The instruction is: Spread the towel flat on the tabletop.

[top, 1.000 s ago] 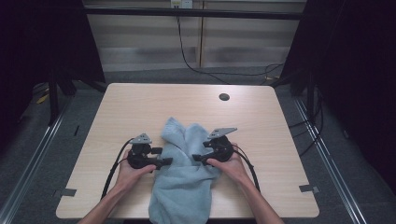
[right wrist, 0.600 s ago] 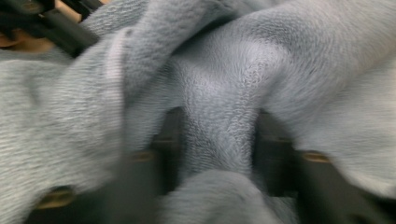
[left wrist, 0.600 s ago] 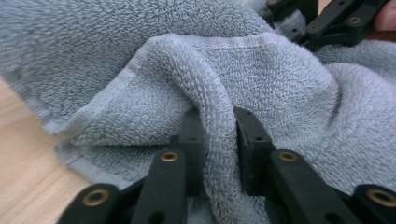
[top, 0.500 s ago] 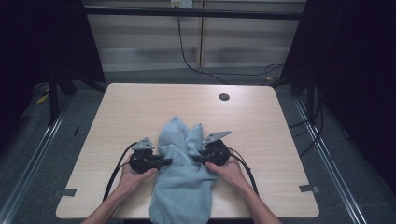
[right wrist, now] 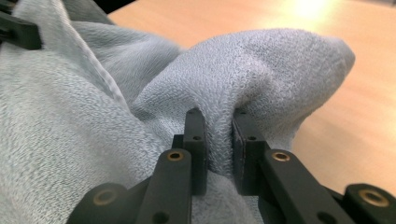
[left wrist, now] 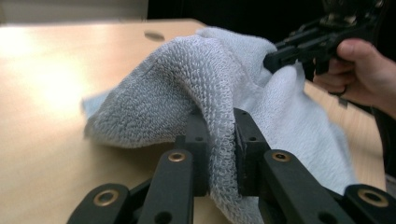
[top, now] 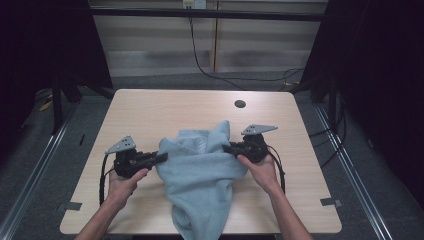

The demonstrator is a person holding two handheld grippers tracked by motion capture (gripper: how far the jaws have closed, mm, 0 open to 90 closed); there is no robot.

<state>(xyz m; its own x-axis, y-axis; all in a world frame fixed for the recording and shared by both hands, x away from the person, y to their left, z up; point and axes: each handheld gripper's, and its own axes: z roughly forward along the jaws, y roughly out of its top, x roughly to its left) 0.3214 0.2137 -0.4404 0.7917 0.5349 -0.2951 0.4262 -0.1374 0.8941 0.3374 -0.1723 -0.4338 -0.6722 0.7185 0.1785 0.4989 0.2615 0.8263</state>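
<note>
A light blue terry towel (top: 202, 172) lies bunched on the wooden table (top: 165, 107), its lower end hanging over the near edge. My left gripper (top: 162, 158) grips the towel's left side; its jaws have just been closing, and in the left gripper view the left gripper (left wrist: 219, 123) pinches a fold of the towel (left wrist: 187, 74). My right gripper (top: 227, 148) holds the right side. Its jaws have also just been closing, and the right gripper (right wrist: 217, 116) clamps a raised fold of the towel (right wrist: 266, 60). The pinched parts are lifted off the table.
A small dark round hole (top: 240, 104) sits in the tabletop toward the far right. Bare wood surrounds the towel on the left, right and far side. Dark frame posts and cables stand beyond the far edge.
Both grippers have shut on the towel's sides, risen a little and drawn slightly apart. The towel's upper part has come up with them.
</note>
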